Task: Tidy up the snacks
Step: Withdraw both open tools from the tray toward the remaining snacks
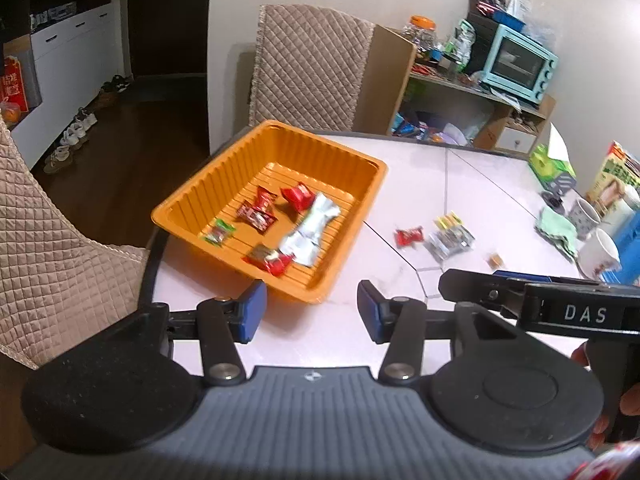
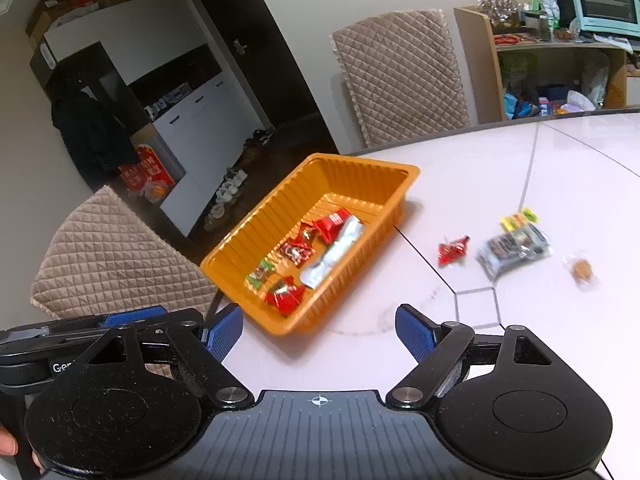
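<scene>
The orange tray [image 1: 188,204] stands near the table's [image 1: 460,184] edge, and inside it you have several red snack packets [image 1: 297,196], one green packet [image 1: 218,233] and a silver wrapper [image 1: 310,229]. To the right of the tray, on the bare table, lie a loose red packet [image 2: 453,251], a clear bag of snacks [image 2: 514,249] and a small brown candy [image 2: 583,269]. Your left gripper [image 1: 310,316] is partly spread with nothing between the pads. Your right gripper [image 2: 319,330] stands wide apart, also empty, just before the tray.
</scene>
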A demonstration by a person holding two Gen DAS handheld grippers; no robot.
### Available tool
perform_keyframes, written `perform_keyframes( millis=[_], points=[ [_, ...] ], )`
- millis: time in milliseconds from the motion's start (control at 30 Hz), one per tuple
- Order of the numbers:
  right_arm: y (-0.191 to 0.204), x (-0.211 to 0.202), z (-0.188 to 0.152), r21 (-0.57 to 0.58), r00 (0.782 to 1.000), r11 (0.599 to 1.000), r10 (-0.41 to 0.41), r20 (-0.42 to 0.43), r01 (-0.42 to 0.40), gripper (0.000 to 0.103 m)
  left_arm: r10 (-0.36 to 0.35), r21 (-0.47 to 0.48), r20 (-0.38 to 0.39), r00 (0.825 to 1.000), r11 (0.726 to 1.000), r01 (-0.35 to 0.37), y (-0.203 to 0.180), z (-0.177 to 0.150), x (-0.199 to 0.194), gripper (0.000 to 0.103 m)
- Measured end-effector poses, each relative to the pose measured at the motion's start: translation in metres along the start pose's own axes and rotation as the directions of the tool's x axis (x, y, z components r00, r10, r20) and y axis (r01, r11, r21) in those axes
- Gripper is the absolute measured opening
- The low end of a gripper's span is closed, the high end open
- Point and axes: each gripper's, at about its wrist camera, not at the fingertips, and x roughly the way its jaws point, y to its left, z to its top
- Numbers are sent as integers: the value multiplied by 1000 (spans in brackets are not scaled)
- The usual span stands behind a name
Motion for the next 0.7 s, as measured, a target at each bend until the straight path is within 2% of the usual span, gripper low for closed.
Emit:
perform_keyframes(
  millis=[433,700],
  points=[
    [-23,-59,-39,32,998,998,-61,11,61,83,-43,72,-17,999,996,44,-42,-39,-24,47],
    [-41,-86,-55,69,992,990,-123,30,121,83,-91,128,-31,995,987,95,-69,-55,-28,48]
  ],
)
